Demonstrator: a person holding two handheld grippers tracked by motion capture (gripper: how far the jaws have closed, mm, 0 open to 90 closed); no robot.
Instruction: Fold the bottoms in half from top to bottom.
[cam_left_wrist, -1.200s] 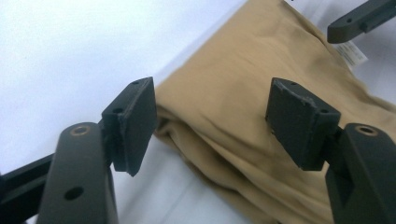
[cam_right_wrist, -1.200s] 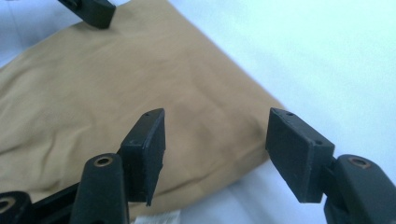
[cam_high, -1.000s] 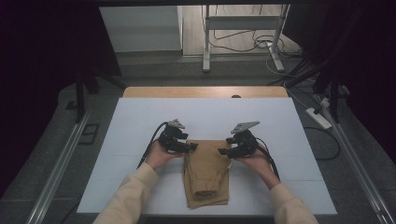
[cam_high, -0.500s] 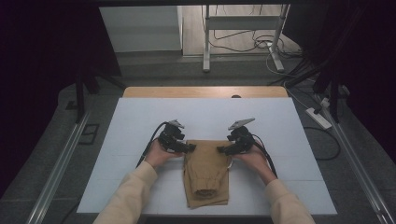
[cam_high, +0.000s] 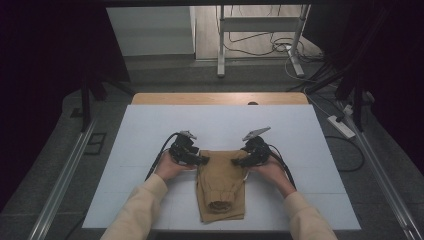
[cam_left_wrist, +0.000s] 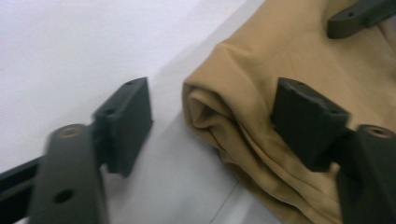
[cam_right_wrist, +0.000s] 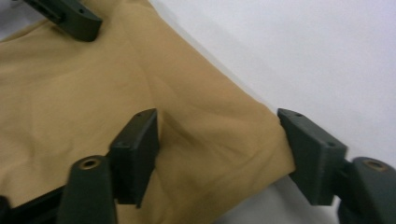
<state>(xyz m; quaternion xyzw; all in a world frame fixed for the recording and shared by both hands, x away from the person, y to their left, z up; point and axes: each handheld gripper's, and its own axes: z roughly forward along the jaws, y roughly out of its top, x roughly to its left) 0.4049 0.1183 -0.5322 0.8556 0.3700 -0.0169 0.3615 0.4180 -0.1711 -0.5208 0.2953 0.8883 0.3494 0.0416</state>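
Observation:
A folded tan garment (cam_high: 220, 186) lies on the white table top (cam_high: 150, 130), near its front edge. My left gripper (cam_high: 203, 160) sits at the garment's far left corner and my right gripper (cam_high: 237, 163) at its far right corner. In the left gripper view the left gripper (cam_left_wrist: 215, 112) is open, with the rolled fabric corner (cam_left_wrist: 219, 116) between its jaws. In the right gripper view the right gripper (cam_right_wrist: 217, 137) is open too, one jaw resting on the garment (cam_right_wrist: 70, 107) and the other at the edge of the cloth. Neither gripper pinches the fabric.
Bare white table spreads to the left, the right and beyond the garment. A wooden strip (cam_high: 220, 98) runs along the far edge. Cables (cam_high: 280, 47) and a power strip (cam_high: 341, 126) lie on the floor past the table.
My right gripper has edged a little left onto the garment's corner. The left gripper and the garment have hardly moved.

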